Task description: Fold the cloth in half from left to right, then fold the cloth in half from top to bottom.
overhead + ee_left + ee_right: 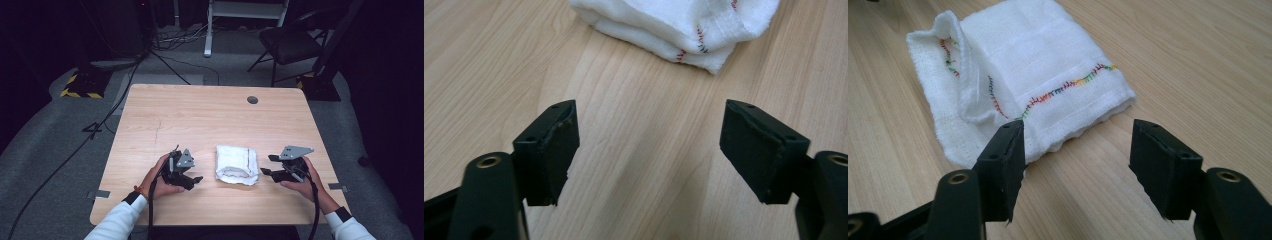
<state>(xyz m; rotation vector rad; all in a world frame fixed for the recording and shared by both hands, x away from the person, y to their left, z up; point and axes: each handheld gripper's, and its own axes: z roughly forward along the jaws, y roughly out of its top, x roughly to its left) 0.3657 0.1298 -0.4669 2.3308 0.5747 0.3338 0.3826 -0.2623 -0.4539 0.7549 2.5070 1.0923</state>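
Note:
A folded white cloth (236,164) with coloured stitching lies on the wooden table (200,120), near its front edge. My left gripper (196,180) rests to the cloth's left, held in a hand. Its jaws stand wide apart over bare wood in the left gripper view, where my left gripper (649,150) points at the cloth (684,25) farther off. My right gripper (265,165) sits just right of the cloth. In the right gripper view my right gripper (1075,165) is open, with the cloth (1028,75) close in front and nothing pressed between the pads.
A dark round cable hole (252,100) sits near the table's far edge. Beyond the table stand a black chair (290,42) and a white frame (245,15), with cables (115,100) across the grey floor at the left.

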